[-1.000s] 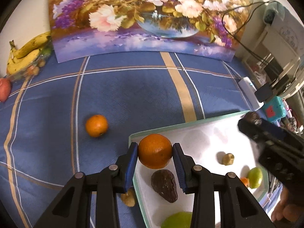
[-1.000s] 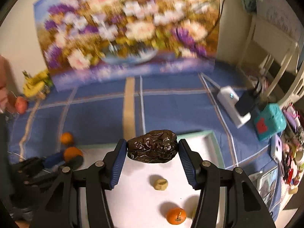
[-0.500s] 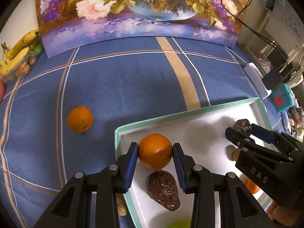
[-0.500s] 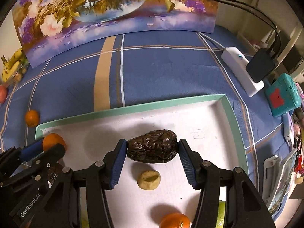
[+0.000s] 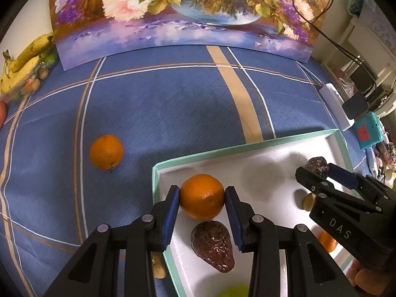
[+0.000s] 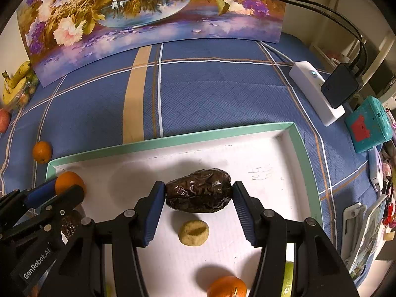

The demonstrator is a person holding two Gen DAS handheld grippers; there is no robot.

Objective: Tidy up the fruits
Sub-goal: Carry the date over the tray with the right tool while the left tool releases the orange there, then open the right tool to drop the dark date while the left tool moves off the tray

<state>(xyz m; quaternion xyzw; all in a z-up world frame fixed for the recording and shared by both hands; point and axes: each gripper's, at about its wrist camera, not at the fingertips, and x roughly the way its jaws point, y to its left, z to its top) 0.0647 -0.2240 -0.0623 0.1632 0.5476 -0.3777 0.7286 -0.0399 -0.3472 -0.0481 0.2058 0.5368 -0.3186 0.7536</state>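
My left gripper (image 5: pixel 201 196) is shut on an orange (image 5: pixel 202 196), held just above the near left corner of the white tray with the mint-green rim (image 5: pixel 222 149). A dark wrinkled fruit (image 5: pixel 212 246) lies in the tray below it. My right gripper (image 6: pixel 198 191) is shut on another dark wrinkled fruit (image 6: pixel 198 190), low over the tray's middle (image 6: pixel 173 139). Under it lie a small yellowish fruit (image 6: pixel 193 232) and a small orange (image 6: pixel 227 287). A second orange (image 5: pixel 106 152) sits on the blue cloth left of the tray.
A flower painting (image 5: pixel 178 12) stands at the back. Bananas and small fruits (image 5: pixel 22 61) lie at the far left. A white power strip with a black plug (image 6: pixel 319 91) and a teal box (image 6: pixel 368 123) sit right of the tray. A small brown piece (image 5: pixel 158 268) lies outside the tray's left rim.
The right gripper came down with the dark fruit to just over the tray, then held still. The left gripper stayed in place with its orange.
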